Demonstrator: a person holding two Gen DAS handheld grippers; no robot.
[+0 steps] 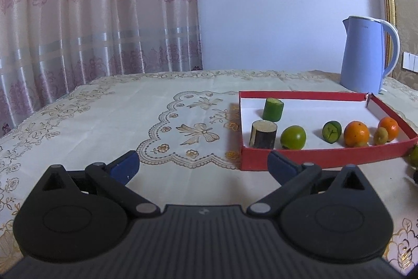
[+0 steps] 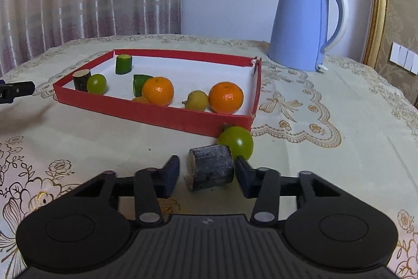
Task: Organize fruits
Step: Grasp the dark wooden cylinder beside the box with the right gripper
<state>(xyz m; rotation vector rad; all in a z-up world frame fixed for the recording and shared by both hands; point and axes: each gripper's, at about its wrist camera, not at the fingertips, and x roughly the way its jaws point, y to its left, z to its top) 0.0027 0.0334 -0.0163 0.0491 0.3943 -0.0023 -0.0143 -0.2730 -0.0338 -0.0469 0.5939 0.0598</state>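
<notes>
A red tray (image 2: pixel 167 114) with a white floor holds two oranges (image 2: pixel 157 91), a green fruit (image 2: pixel 96 83), a small yellow fruit (image 2: pixel 197 100), cucumber pieces (image 2: pixel 123 64) and a dark cut piece (image 2: pixel 81 79). My right gripper (image 2: pixel 207 174) is open around a dark cut cylinder (image 2: pixel 211 167) lying on the cloth; its right finger touches or nearly touches it. A green fruit (image 2: pixel 236 141) sits just behind, against the tray's near corner. My left gripper (image 1: pixel 203 165) is open and empty, left of the tray (image 1: pixel 313 156).
A blue electric kettle (image 2: pixel 300 22) stands behind the tray at the back right. The table carries an embroidered cloth (image 1: pixel 130 117). Curtains hang behind the far left edge. A gold frame and wall switches (image 2: pixel 403 56) are at the right.
</notes>
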